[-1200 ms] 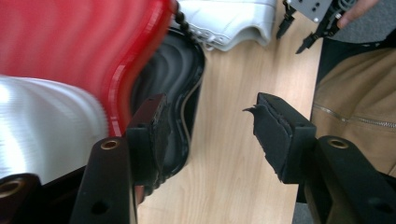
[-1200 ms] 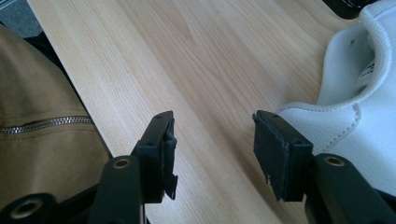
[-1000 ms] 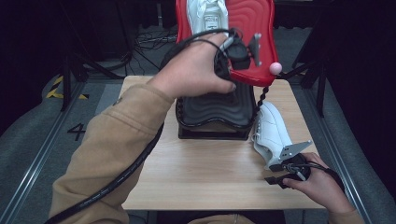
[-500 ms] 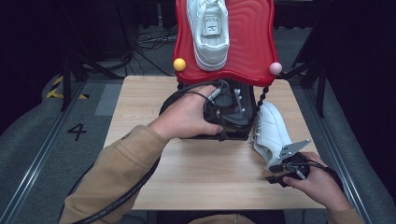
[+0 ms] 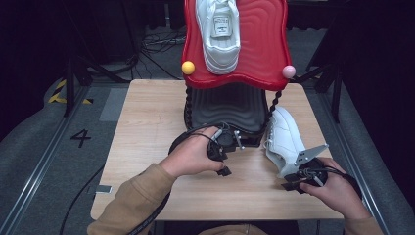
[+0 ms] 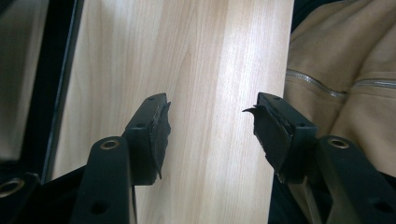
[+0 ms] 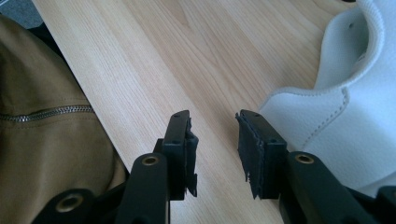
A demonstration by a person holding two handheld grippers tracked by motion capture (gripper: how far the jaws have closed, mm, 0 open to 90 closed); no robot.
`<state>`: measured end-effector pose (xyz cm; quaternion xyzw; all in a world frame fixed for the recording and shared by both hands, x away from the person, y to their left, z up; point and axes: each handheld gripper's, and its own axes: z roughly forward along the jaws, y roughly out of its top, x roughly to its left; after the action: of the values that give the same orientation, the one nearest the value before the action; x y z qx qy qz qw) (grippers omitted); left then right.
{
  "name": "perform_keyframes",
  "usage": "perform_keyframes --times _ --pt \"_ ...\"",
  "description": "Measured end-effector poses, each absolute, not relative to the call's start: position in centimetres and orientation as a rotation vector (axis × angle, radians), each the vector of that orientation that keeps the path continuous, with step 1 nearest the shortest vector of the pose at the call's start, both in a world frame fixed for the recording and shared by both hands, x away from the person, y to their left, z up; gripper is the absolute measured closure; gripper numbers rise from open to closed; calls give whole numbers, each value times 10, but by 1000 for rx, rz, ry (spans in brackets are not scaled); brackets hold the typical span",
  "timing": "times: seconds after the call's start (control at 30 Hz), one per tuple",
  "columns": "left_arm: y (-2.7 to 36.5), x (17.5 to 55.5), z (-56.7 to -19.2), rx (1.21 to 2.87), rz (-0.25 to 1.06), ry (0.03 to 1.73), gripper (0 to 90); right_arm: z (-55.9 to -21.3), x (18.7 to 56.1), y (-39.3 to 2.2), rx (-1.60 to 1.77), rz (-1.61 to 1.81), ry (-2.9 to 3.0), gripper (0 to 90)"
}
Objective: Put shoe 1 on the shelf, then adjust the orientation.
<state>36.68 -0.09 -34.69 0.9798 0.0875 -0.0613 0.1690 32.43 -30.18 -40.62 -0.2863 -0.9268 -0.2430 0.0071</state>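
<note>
Right gripper (image 7: 214, 140): jaws have just been closing in, standing partly apart now, bare wood showing in the gap and nothing pinched, sitting at the near right of the table in the high view (image 5: 306, 172)
Left gripper (image 6: 210, 126): jaws gaping fairly wide and have just been opening a touch more, nothing between them, just the tabletop showing through the gap; in the high view (image 5: 226, 147) it's hovering low right in front of the black base
White shoe on the table (image 5: 283, 138): lying on the wood at the right, just beside the black base, its near end right at the right gripper; in the right gripper view (image 7: 348, 112) its white padded edge is sitting just to the right of the right-hand jaw, outside the gap, can't tell if it's actually touching
White shoe on the red shelf (image 5: 219, 30): resting sole-down up on the shelf, well apart from both grippers
Red shelf (image 5: 264, 54): wavy red platform raised over the far side of the table, a yellow ball (image 5: 188, 67) at its left corner and a pink ball (image 5: 288, 71) at its right
Black base (image 5: 222, 105): ribbed black piece sitting under the shelf, twisted black posts going up on both sides
Table (image 5: 142, 127): light wood
Sleeves: tan jacket, zip showing in both gripper views (image 6: 327, 88)
</note>
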Motion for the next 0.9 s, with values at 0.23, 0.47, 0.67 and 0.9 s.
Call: perform_keyframes --times 0.23,0.47,0.67,0.9 --pt "8 364 -371 2738 -227 306 437 -399 327 -301 -883 -768 -2892 702" --pt "15 367 -373 2719 -229 339 433 -372 343 -315 -918 -761 -2954 818" --pt "20 367 -374 2701 -233 367 423 -362 360 -329 -995 -762 -2972 881" --pt "26 367 -373 2689 -229 371 411 -361 380 -344 -1114 -733 -2970 894"
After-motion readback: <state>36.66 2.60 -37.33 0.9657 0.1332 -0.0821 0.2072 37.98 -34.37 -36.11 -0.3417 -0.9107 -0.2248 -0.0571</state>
